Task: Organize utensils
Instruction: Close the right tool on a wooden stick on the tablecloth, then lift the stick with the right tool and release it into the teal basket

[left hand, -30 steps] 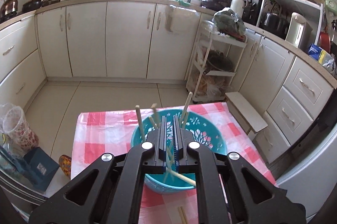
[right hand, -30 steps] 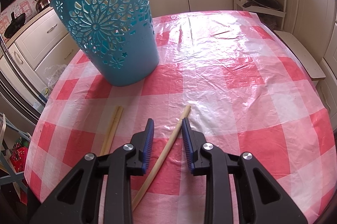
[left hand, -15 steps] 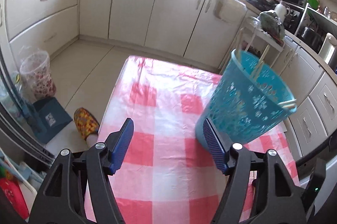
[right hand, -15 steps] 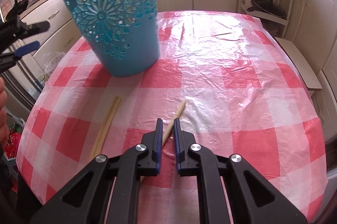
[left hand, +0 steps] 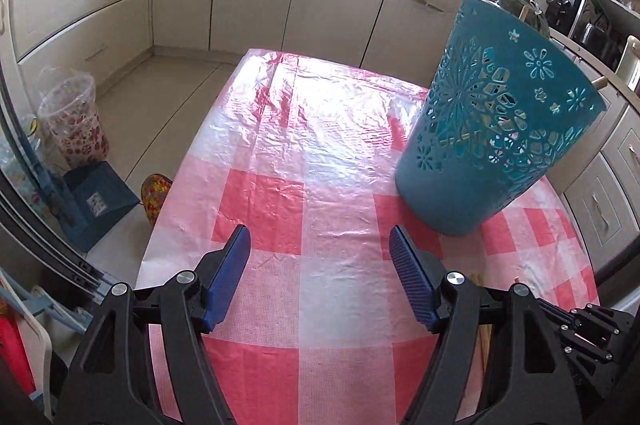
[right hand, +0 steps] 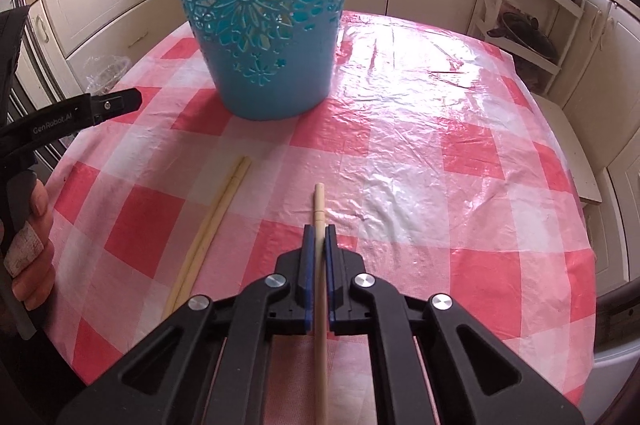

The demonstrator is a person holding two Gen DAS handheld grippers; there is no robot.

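The right gripper [right hand: 319, 245], spread around a single chopstick [right hand: 319, 209] a second ago, now pinches it on the checked tablecloth [right hand: 420, 153]. The left gripper [left hand: 320, 265], earlier pressed together above the teal basket [left hand: 500, 129], now sits lower to the basket's left, jaws opening with nothing between them. A chopstick pair [right hand: 216, 221] lies near the basket, unmoved.
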